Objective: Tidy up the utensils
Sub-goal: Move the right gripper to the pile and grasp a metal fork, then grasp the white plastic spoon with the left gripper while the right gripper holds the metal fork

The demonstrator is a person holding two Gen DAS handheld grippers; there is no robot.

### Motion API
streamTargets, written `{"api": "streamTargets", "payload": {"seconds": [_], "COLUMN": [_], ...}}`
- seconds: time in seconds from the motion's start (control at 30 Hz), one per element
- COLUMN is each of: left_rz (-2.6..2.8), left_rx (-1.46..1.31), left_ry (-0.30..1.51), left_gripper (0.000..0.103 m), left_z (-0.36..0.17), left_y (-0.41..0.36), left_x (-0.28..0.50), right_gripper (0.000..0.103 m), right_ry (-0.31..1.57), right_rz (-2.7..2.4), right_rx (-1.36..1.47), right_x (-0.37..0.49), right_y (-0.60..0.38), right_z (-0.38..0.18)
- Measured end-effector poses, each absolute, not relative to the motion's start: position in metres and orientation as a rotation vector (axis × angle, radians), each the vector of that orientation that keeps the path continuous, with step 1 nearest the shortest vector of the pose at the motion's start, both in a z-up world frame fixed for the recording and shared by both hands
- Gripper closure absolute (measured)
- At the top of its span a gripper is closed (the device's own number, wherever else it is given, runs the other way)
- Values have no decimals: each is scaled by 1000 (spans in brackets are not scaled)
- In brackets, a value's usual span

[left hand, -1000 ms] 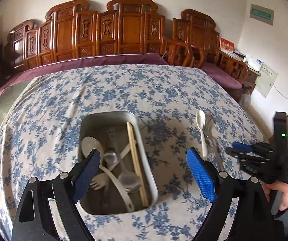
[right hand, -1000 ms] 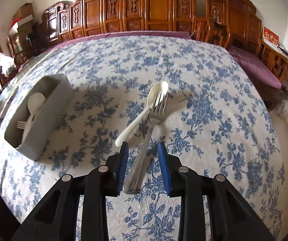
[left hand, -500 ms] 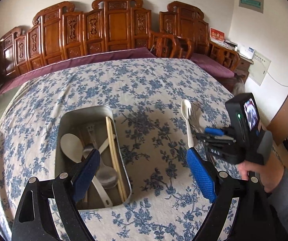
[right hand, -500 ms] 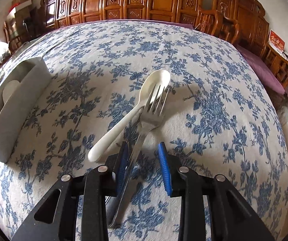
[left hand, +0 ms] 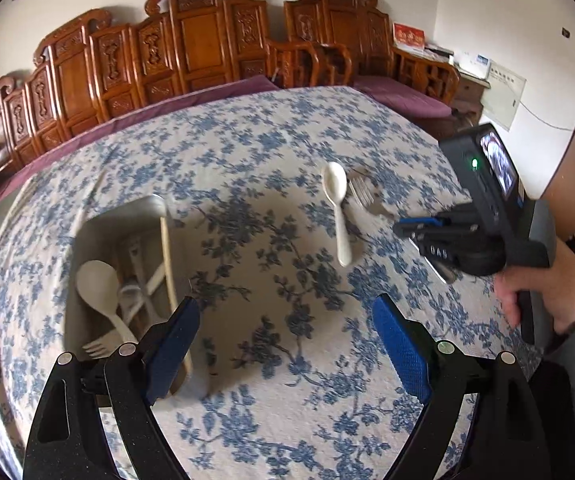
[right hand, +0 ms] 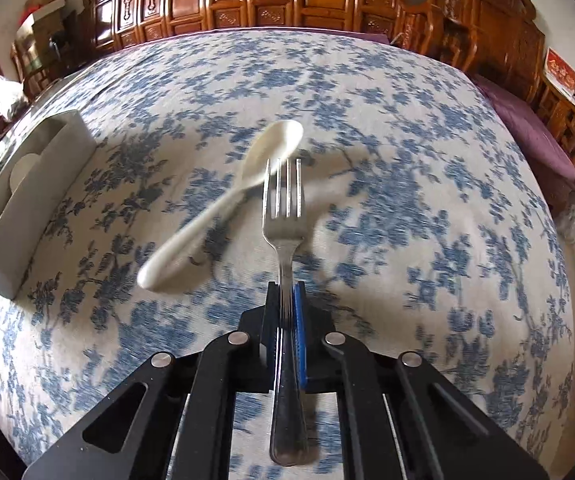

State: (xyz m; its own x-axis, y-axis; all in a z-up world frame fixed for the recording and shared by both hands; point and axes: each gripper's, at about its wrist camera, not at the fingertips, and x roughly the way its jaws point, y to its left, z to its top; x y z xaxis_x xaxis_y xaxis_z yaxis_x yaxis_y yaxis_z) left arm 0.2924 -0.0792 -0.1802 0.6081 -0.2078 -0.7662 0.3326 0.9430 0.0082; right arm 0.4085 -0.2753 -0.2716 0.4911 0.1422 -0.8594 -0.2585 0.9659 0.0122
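My right gripper (right hand: 286, 292) is shut on the handle of a metal fork (right hand: 283, 204), holding it just above the tablecloth with the tines pointing away; it also shows in the left wrist view (left hand: 407, 226) with the fork (left hand: 361, 196). A white plastic spoon (right hand: 223, 204) lies on the cloth just left of the fork, seen too in the left wrist view (left hand: 337, 204). A grey metal utensil box (left hand: 87, 236) at the left holds a white spoon, a white fork, chopsticks and other utensils. My left gripper (left hand: 287, 340) is open and empty, right of the box.
The table wears a blue-flowered cloth (left hand: 247, 152). Carved wooden chairs (left hand: 191, 36) line its far side. The box also shows at the left edge of the right wrist view (right hand: 27, 192). A purple cushion (right hand: 527, 120) lies beyond the table's right edge.
My right gripper has closed on the fork's handle and lifted it off the white spoon. My left gripper has drifted right, away from over the box.
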Motion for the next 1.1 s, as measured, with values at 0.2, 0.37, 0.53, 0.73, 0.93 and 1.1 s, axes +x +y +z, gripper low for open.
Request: {"api": "streamTargets", "payload": {"seconds": [0.2,0.37,0.53,0.73,0.93,1.1], "left_rz": [-304,-299,-313,-323,-328,-323], "left_rx": [184,224,198,203,202,208], "left_ry": [914,935,959,991,1044,1069], "left_gripper": [19,19,19,26,44,54], "left_z": [-198,-209,-214,-223,-240,-252], "left_y": [-94,-108,-125,-147,-166,-178], "left_x": [301,312,340,377,408,424], "right_gripper": [95,95,95,95,95,94], "right_ry": [1023,1019,1007,1012,1029,1032], "right_rz": [213,209,227,245,255,250], "right_rx": [-110,-86,-43,-21,-33,-16], "right_x": [417,421,422,424,428,430], "right_y": [-291,-302,-311,-315,-312,-318], "right_z": [-273,-270,-265,-265,-272,-272]}}
